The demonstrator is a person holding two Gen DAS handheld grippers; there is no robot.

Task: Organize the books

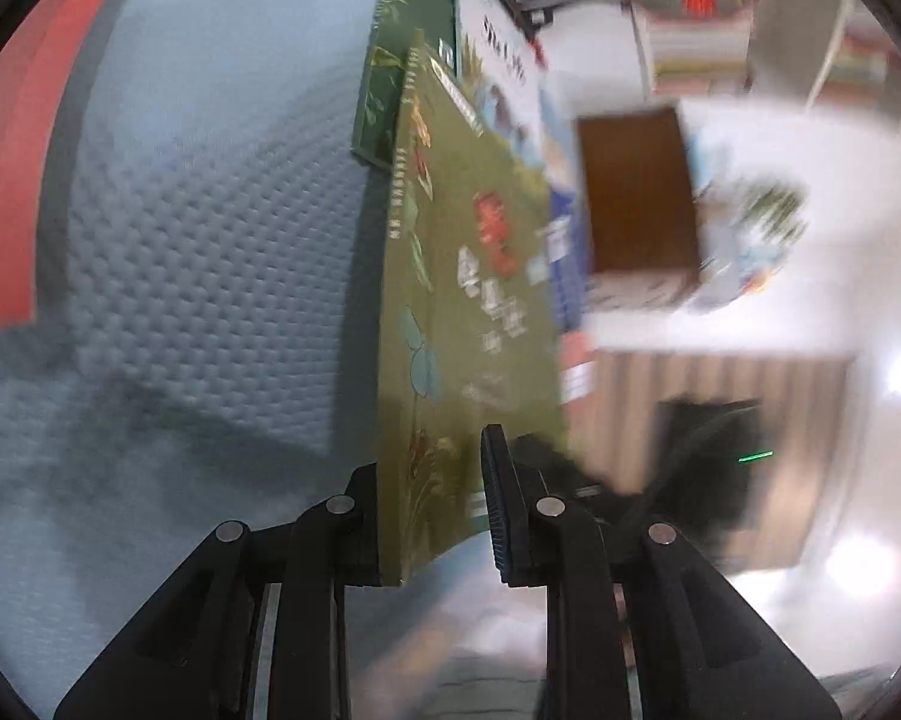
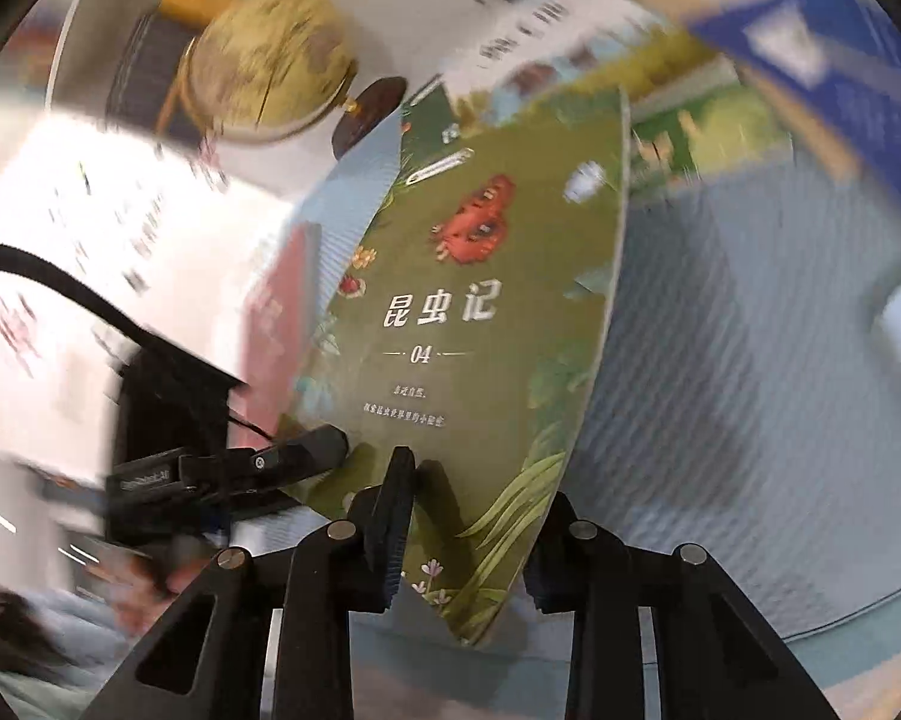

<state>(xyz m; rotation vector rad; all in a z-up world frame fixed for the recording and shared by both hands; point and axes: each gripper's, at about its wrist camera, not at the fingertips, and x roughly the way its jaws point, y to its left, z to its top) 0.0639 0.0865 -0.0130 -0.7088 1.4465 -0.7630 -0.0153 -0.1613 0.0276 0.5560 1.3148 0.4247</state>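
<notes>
Both claws held one olive-green book (image 2: 486, 312) above the blue textured mat (image 1: 210, 228) — left claw (image 1: 435, 516) and right claw (image 2: 468, 534) clamped its lower edge. Other books (image 1: 510, 78) lay unsorted — much remained.

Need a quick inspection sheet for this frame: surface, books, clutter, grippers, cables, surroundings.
Surface: pale blue dimpled quilted mat, red strip at its far edge.
Job's things: olive-green illustrated paperback with a red insect on its cover, lifted on edge off the mat; dark green book and white-covered book lie behind it.
Clutter: yellowish desk globe on a dark base; brown box, blurred.
Grippers: left gripper shut on the olive book's lower corner; right gripper astride its bottom edge, contact of the far pad hidden.
Cables: black cable running to the left gripper.
Surroundings: white shelving with stacked books, blurred.
</notes>
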